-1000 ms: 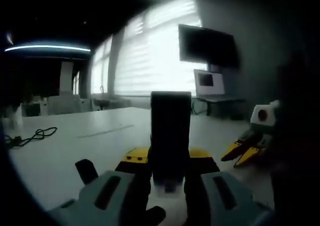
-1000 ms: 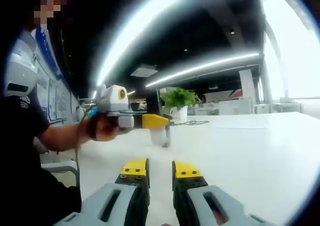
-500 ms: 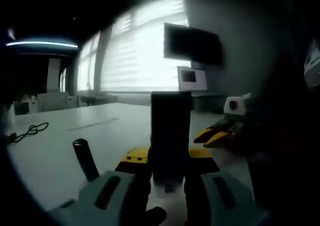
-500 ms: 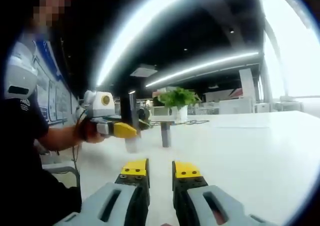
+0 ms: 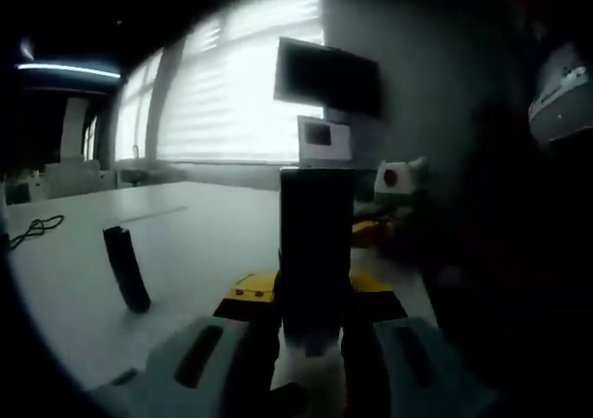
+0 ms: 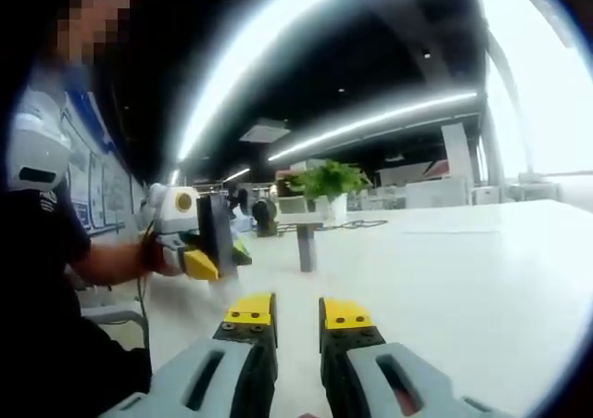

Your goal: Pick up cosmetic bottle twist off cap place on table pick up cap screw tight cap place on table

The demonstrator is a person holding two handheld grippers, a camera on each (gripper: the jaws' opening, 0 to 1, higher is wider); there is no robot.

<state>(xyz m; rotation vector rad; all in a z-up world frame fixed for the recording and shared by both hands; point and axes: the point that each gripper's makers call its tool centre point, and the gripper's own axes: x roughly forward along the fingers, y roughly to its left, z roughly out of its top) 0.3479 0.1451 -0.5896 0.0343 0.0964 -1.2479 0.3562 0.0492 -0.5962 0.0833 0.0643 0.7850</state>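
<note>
My left gripper (image 5: 315, 284) is shut on a tall dark cosmetic bottle (image 5: 317, 242), which stands upright between its yellow-tipped jaws. A slim dark piece (image 5: 125, 268), seemingly the cap, stands alone on the white table (image 5: 204, 242) to the left, slightly tilted. In the right gripper view the same piece (image 6: 305, 248) stands further back on the table. There the left gripper (image 6: 206, 256), held in a hand, carries the bottle (image 6: 215, 235) at the left. My right gripper (image 6: 296, 313) hovers low over the table, narrowly open, with nothing between its jaws. It also appears blurred (image 5: 375, 231) beside the bottle.
The person's body and arm (image 6: 42, 251) fill the left of the right gripper view. A potted plant (image 6: 324, 182) stands at the table's far end, a black cable (image 5: 32, 228) lies at its far left. A dark screen (image 5: 329, 75) hangs on the wall.
The left gripper has carried the bottle away from the slim piece, toward the person; in the right gripper view it slid left. The slim piece stays standing. The right gripper has barely moved.
</note>
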